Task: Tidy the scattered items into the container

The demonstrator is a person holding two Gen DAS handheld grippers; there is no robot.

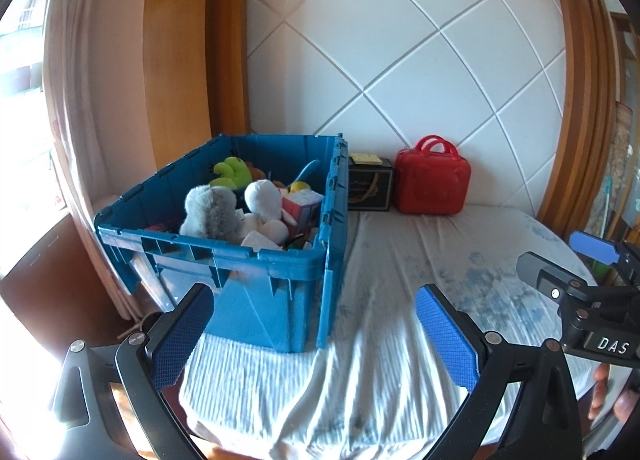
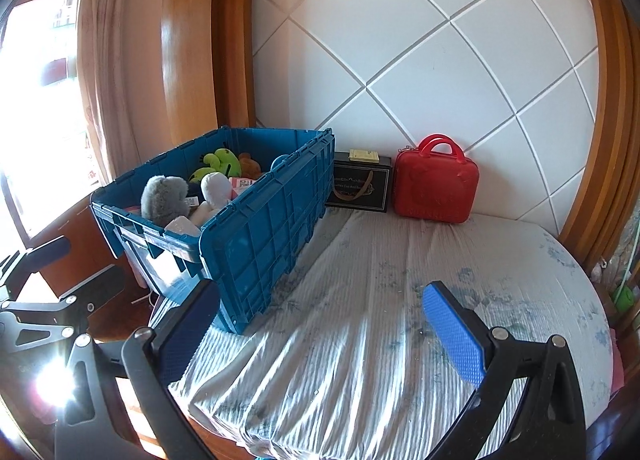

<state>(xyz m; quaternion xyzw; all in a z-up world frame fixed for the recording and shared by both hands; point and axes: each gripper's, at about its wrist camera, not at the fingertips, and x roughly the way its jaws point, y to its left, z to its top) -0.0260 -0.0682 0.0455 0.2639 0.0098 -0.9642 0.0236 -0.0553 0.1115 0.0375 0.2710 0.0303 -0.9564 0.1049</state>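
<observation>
A blue plastic crate stands on the left of the bed. It holds a grey plush, a white plush, a green plush, a pink box and other small items. My left gripper is open and empty, just in front of the crate's near corner. My right gripper is open and empty over the sheet, right of the crate. The right gripper's body also shows at the right edge of the left wrist view.
A red case and a black box stand against the white padded headboard. The wrinkled pale blue sheet covers the bed. A curtain and window are at left. Fingers of a hand appear lower right.
</observation>
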